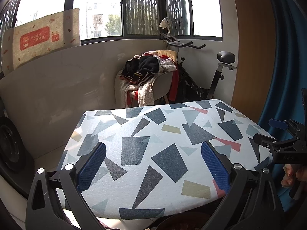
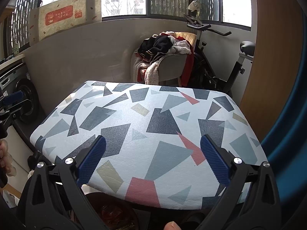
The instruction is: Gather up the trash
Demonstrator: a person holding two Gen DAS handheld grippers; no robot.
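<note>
The left gripper (image 1: 153,164) stands with its blue ribbed pads spread wide and nothing between them; the right gripper (image 2: 153,160) is likewise fully parted and holds nothing; both hang above the padded board covered in white fabric printed with grey, navy, ochre and coral triangles and quadrilaterals (image 1: 153,143), whose near edge runs just under the fingers. In the left wrist view the right gripper shows at 3 o'clock, off the board's edge; in the right wrist view the left one shows at 9 o'clock. No trash can be told on the fabric; below the near edge, at 6 o'clock in the right view, a dark round container with something reddish inside (image 2: 113,212) sits in shadow, its contents too dim to name. Beyond the board at 12 o'clock a beige chair heaped with black, white and red clothing (image 1: 149,72) stands against a pale low wall (image 1: 67,76); at 1 o'clock a black exercise bike (image 1: 211,76) stands beside it; at 10 o'clock a beige printed mat with a red label (image 1: 42,38) leans against the large bright windows (image 1: 96,9); a wooden panel (image 1: 253,48) rises at 2 o'clock.
</note>
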